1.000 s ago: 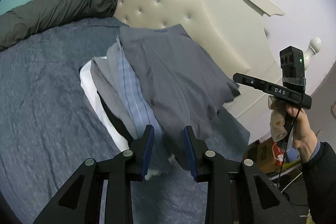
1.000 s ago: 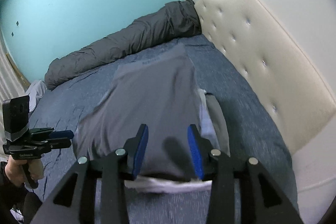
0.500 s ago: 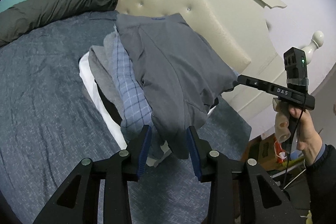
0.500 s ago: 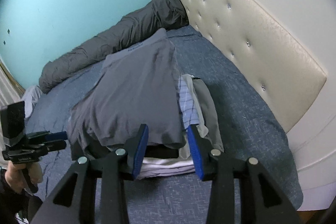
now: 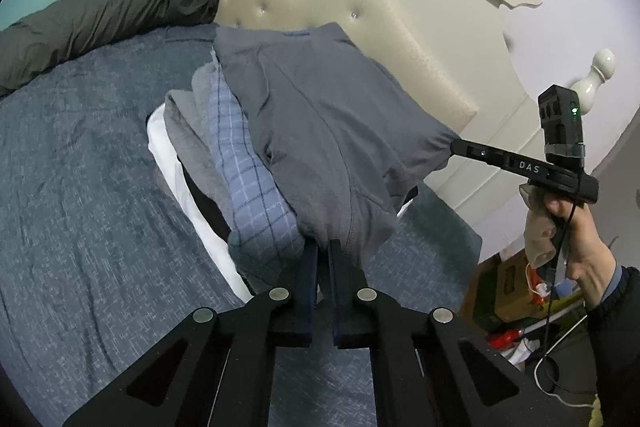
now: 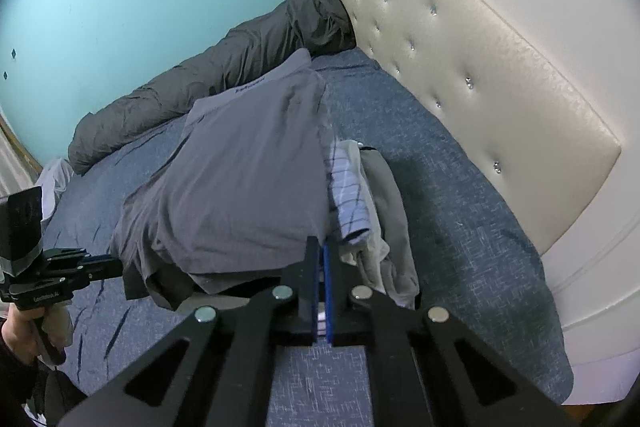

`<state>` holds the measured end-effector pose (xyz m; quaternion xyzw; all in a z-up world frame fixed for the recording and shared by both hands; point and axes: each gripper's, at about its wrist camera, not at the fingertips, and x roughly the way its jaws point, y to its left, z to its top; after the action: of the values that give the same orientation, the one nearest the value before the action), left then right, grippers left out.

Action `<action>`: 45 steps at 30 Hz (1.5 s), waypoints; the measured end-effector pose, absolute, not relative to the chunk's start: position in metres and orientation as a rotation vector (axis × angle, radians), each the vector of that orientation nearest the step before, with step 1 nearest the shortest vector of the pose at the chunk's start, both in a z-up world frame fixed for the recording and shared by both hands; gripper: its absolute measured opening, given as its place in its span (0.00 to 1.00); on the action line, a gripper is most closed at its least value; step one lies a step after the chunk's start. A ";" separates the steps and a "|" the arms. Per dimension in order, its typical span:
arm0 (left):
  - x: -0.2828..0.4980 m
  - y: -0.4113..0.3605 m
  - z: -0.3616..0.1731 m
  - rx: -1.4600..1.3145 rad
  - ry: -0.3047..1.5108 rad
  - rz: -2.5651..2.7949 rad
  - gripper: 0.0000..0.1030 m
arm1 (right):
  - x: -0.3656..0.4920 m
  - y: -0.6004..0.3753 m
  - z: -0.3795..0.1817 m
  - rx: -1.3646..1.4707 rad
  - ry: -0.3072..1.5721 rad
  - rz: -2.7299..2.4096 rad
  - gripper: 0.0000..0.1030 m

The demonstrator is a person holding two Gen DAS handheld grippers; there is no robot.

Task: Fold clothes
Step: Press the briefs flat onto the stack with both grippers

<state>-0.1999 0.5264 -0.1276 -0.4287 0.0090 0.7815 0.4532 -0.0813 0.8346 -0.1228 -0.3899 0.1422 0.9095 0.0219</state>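
A grey shirt (image 5: 320, 115) lies on top of a pile of clothes on the blue bedspread (image 5: 80, 207). My left gripper (image 5: 323, 247) has its jaws closing tight on the shirt's near hem, with fabric pinched between the pads. In the right wrist view my right gripper (image 6: 322, 247) is likewise closing on the grey shirt (image 6: 248, 179) at its near right corner. Each view shows the other gripper at the shirt's far corner: the right gripper (image 5: 456, 147) at the right, the left gripper (image 6: 116, 263) at the left. Under the shirt sit a blue checked garment (image 5: 256, 195), a light grey garment (image 5: 192, 143) and a white garment (image 5: 168, 151).
A dark rolled duvet (image 5: 104, 7) lies along the teal wall. The cream padded headboard (image 6: 480, 75) borders the bed. A person's hand (image 5: 580, 239) in a dark sleeve holds the right gripper. Boxes and cables (image 5: 516, 307) clutter the floor beyond the bed's corner.
Both grippers went from open around the grey shirt's near edge to closed on it. The right gripper came nearer to the pile and lower.
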 end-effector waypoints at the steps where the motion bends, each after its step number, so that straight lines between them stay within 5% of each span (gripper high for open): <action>1: -0.199 0.523 -0.126 -1.051 0.023 1.934 0.04 | -0.081 0.837 -0.123 -1.204 0.446 2.815 0.01; 45: -0.194 0.532 -0.112 -0.995 0.057 2.034 0.07 | -0.086 0.829 -0.109 -1.016 0.429 2.854 0.04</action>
<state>-0.1938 0.5318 -0.1120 -0.3978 0.0228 0.8131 0.4244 -0.0860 0.8289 -0.1089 -0.3319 0.1402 0.9319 0.0409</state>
